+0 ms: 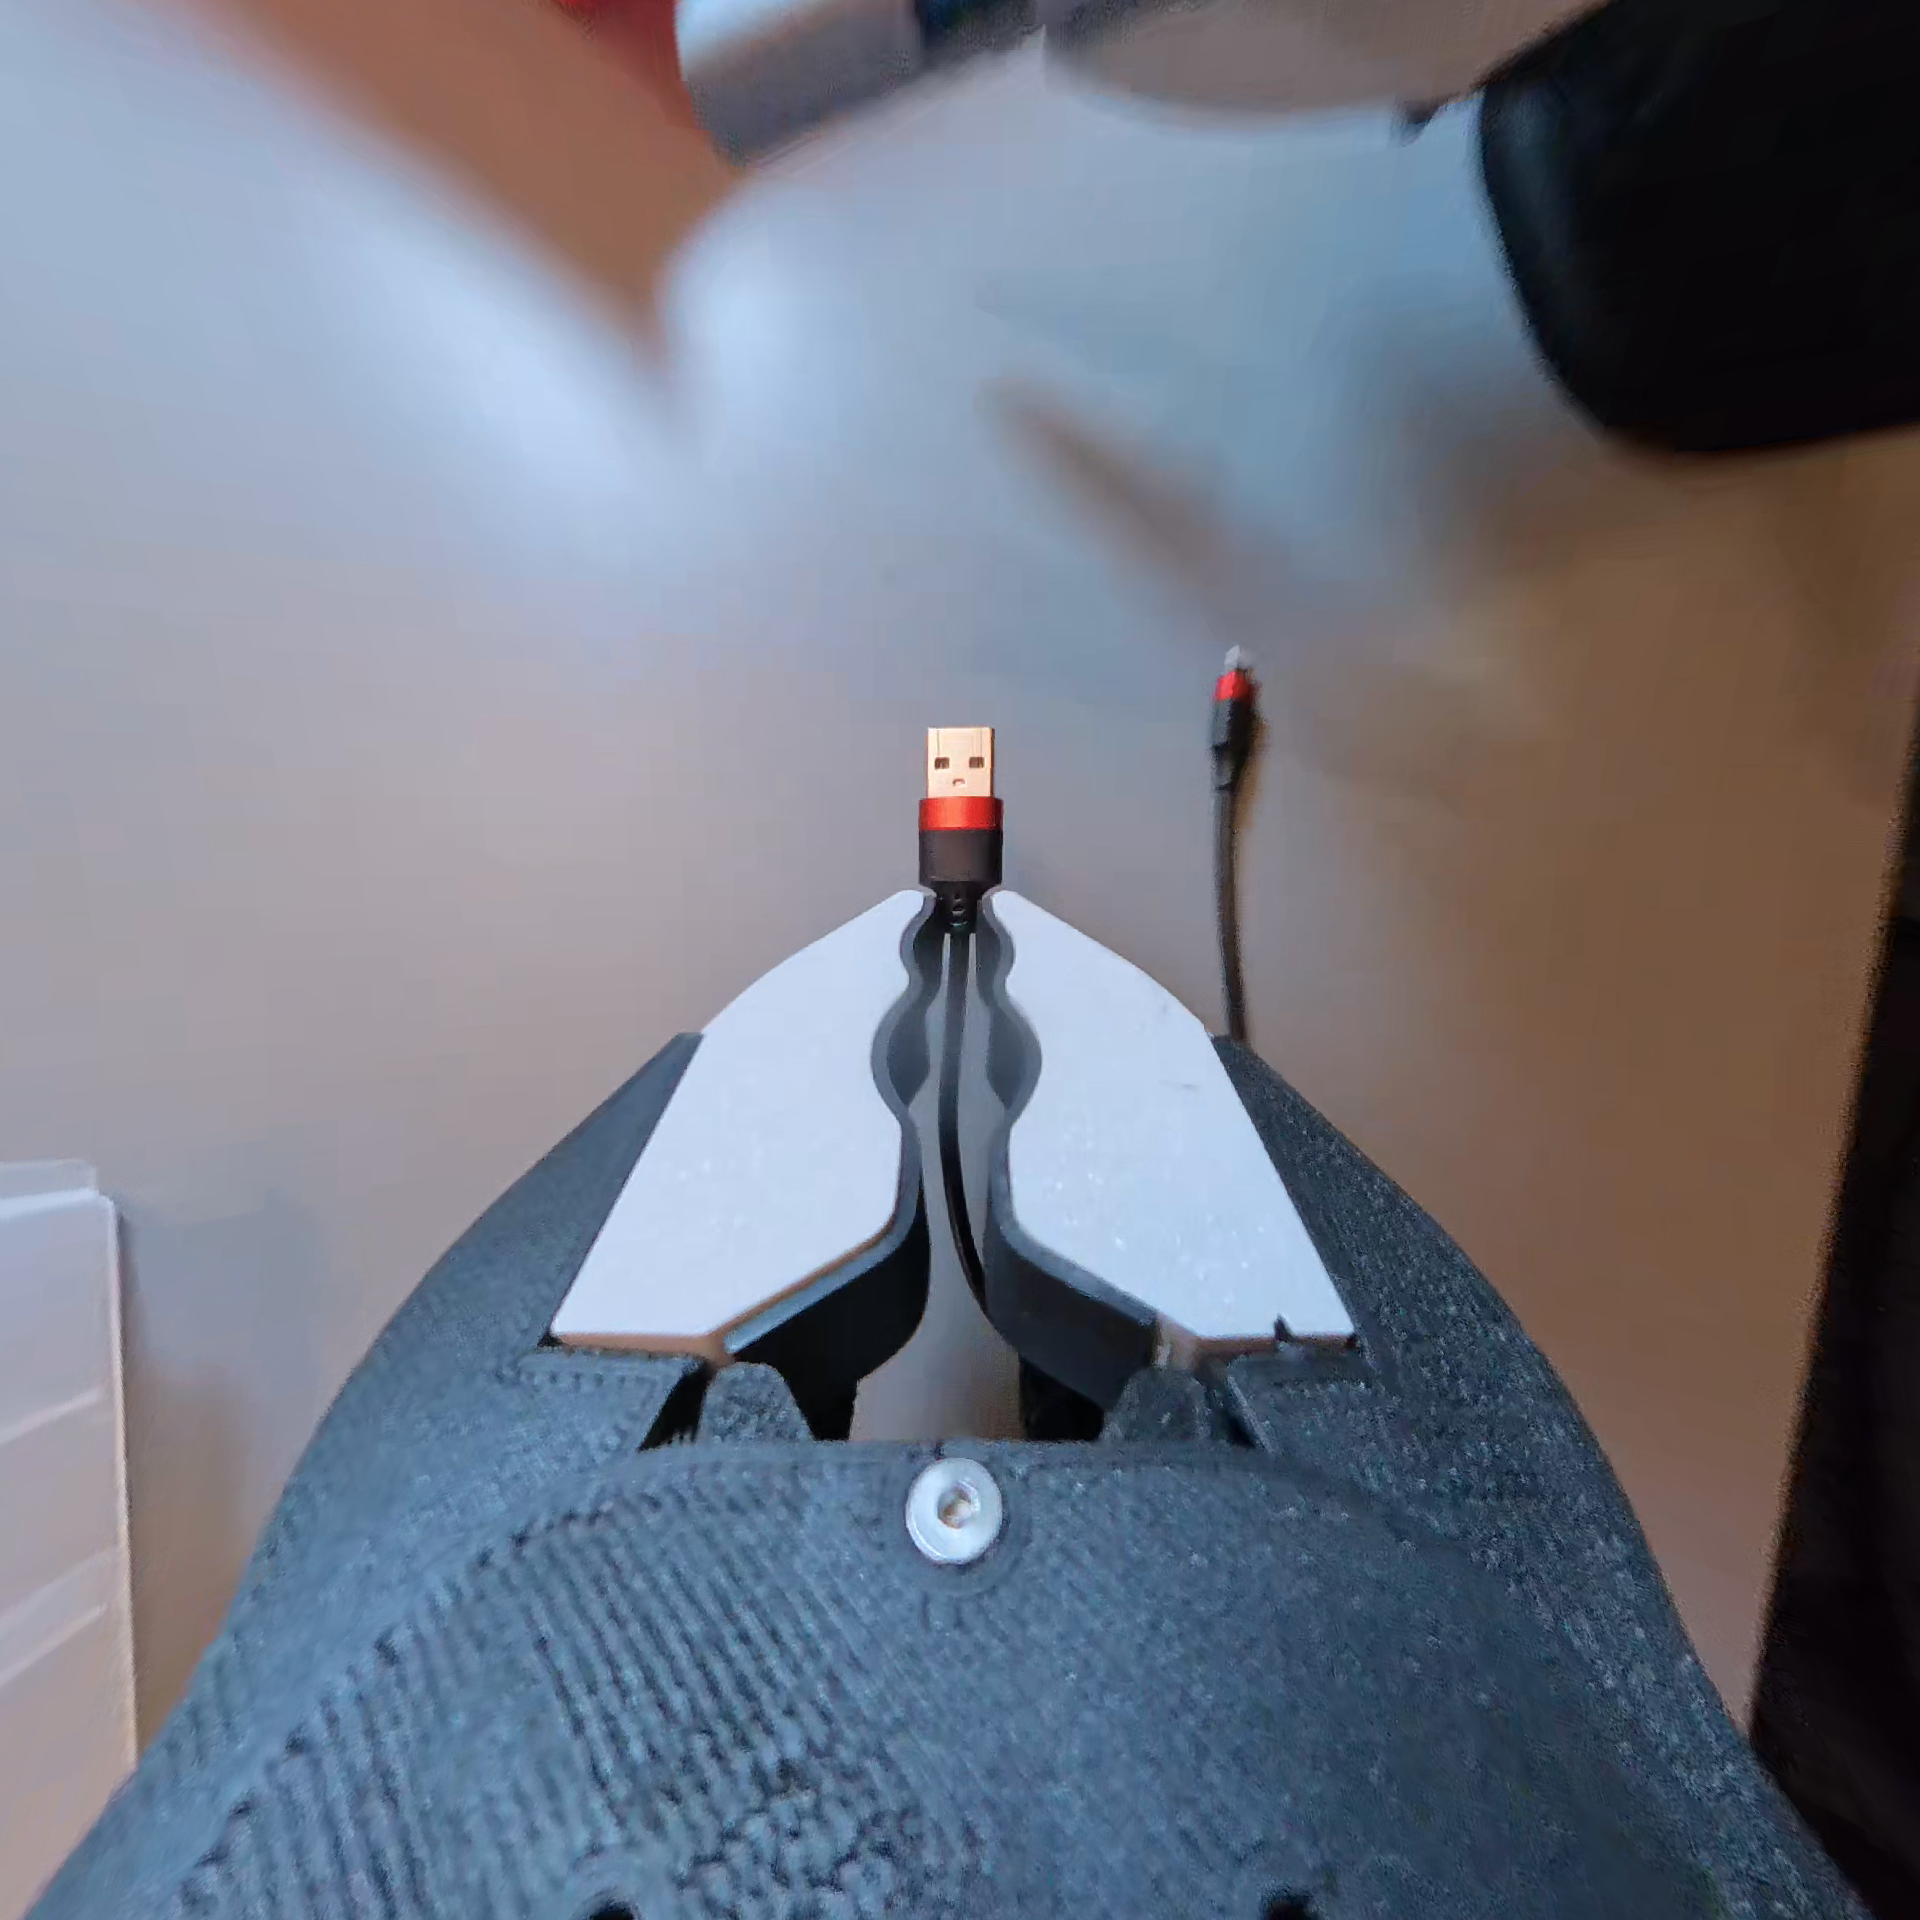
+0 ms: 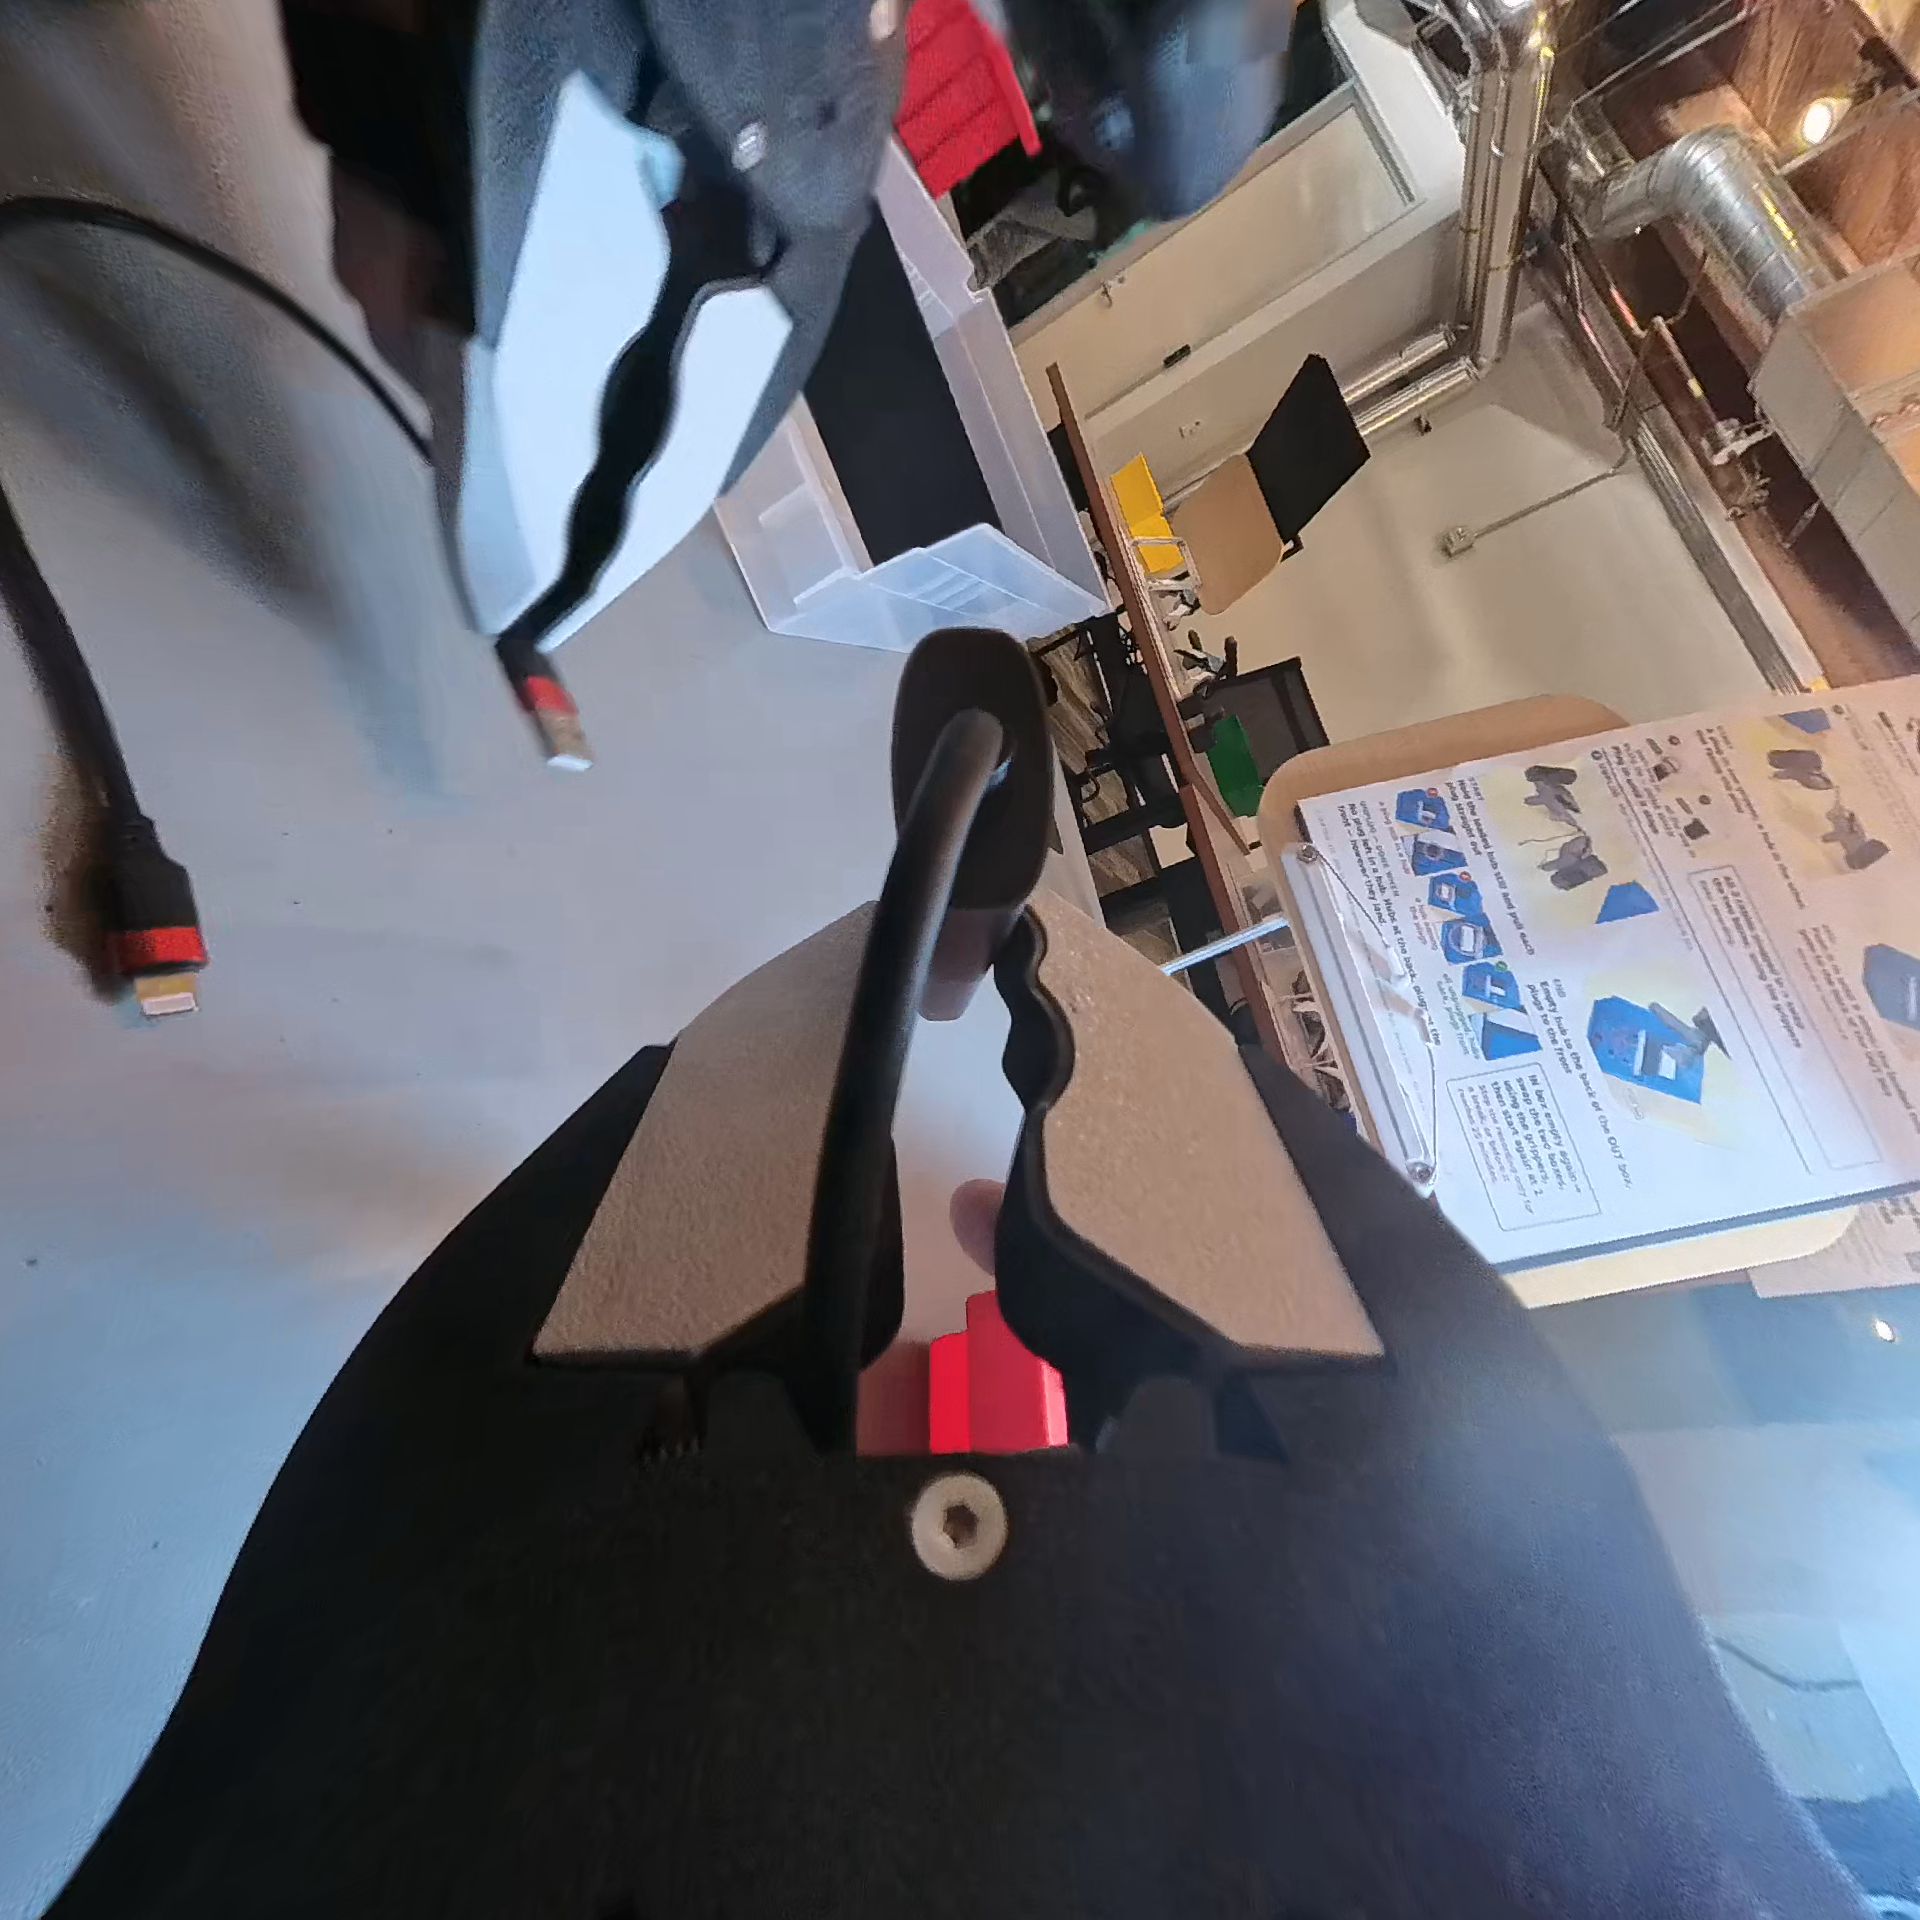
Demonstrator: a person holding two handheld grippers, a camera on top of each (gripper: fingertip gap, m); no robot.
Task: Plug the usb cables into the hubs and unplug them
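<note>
Above the table [image 2: 312, 1143], left claw [image 1: 958, 896] pinching USB plug [image 1: 960, 769], right claw [image 2: 997, 935] gripping hub [image 2: 971, 769]

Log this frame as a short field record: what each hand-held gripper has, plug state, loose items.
left hand-held gripper: shut on the USB-A plug, gripped at its black boot; metal end points forward, unplugged
right hand-held gripper: shut on a dark hub, whose black lead runs back between the fingers
loose plug: red-collared, lying on the grey table
background: instruction sheet on a board at right
</note>
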